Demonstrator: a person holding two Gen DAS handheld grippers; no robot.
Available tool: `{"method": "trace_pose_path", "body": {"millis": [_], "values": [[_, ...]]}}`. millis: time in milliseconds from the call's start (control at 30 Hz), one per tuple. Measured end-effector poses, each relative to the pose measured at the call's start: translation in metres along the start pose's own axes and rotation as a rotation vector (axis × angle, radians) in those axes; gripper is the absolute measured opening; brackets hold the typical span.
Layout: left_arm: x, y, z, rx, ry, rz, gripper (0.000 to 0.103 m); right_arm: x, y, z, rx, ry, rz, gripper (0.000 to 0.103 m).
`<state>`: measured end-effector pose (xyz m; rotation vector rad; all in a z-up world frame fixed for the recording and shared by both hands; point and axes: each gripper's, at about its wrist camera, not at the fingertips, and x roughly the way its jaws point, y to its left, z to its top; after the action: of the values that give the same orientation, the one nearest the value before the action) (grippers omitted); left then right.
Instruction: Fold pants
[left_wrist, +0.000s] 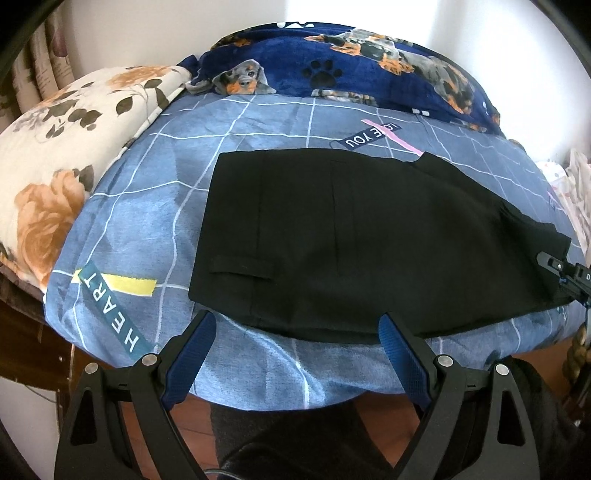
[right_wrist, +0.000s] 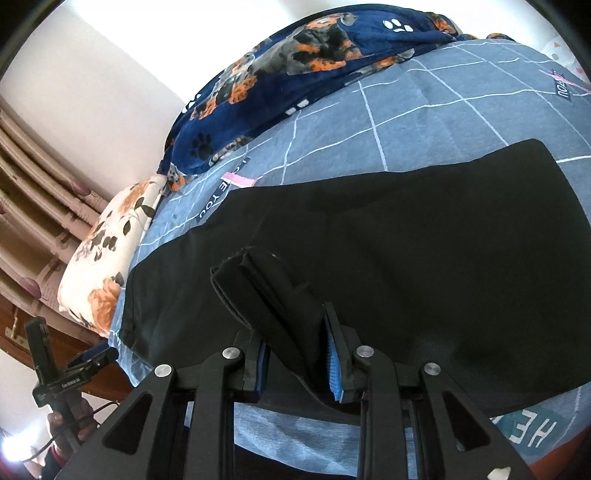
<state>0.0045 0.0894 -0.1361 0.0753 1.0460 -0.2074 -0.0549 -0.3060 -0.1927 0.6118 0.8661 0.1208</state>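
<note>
Pants: black pants (left_wrist: 369, 236) lie flat on the bed (left_wrist: 155, 206), just ahead of my left hand-held gripper (left_wrist: 297, 341) and right under my right one.
Long axis: it runs crosswise to my left hand-held gripper, side to side in front of me, parallel to the near edge of the bed.
Ends: the squared end with the small flap sits toward my left; the other end stretches off to my right.
Left hand-held gripper: fingers wide apart, nothing between them, hovering over the bed's near edge just short of the fabric.
Right hand-held gripper (right_wrist: 299, 354): fingers drawn in and clamped on a bunched fold of the pants (right_wrist: 266, 291), which stands up between the blue pads (right_wrist: 334, 369) while the rest of the cloth stays flat beyond.
Beyond the pants: a navy dog-print blanket (left_wrist: 369, 70) lies at the far side of the bed.
Off to my left: a floral pillow (left_wrist: 62, 158) rests at the bed's end.
</note>
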Motion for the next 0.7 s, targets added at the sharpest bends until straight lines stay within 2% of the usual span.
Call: {"method": "trace_pose_path", "body": {"millis": [700], "values": [[0.000,-0.006,-0.001,0.017,0.005,0.012,0.090,0.009,0.015,-0.003,-0.039,0.018,0.001,0.026]]}}
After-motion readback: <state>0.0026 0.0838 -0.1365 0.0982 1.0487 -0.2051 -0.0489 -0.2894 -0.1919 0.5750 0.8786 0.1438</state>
